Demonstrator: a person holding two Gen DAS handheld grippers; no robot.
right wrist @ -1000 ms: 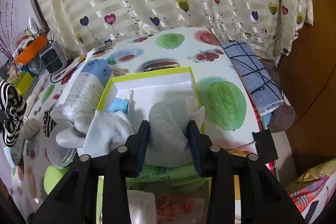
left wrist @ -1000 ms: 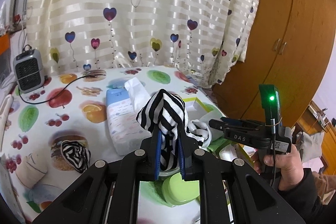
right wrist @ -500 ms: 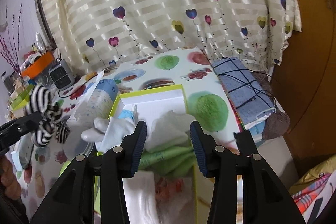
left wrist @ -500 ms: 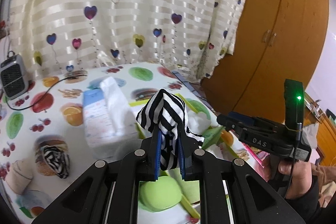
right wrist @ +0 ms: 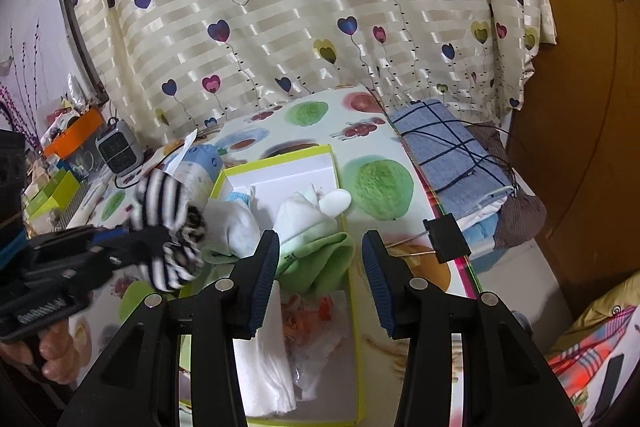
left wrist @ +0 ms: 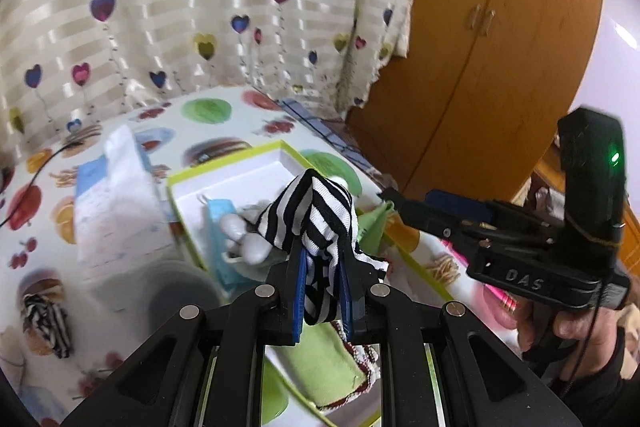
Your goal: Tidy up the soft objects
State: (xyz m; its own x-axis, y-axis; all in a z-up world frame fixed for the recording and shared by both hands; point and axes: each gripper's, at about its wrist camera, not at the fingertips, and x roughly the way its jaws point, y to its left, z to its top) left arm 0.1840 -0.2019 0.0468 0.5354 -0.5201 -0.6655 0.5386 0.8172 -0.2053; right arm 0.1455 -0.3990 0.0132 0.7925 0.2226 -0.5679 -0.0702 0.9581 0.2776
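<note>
- Black-and-white striped sock (left wrist: 316, 223) is pinched between the blue pads of the left tongs (left wrist: 322, 301), its bunched top standing above the fingers, held over the near part of the box.
- Lime-edged white box (right wrist: 280, 163) lies on the fruit-print table (right wrist: 380, 187), holding a white glove (right wrist: 308, 213), a light green cloth (right wrist: 320, 259) and a blue face mask (left wrist: 218, 227).
- Right tongs (right wrist: 320, 277) stand wide apart with nothing between the pads, poised above the green cloth at the box's near end.
- A second striped sock (left wrist: 46, 319) lies on the table, far to the left of the box.
- A tissue pack (left wrist: 108, 203) sits just left of the box.
</note>
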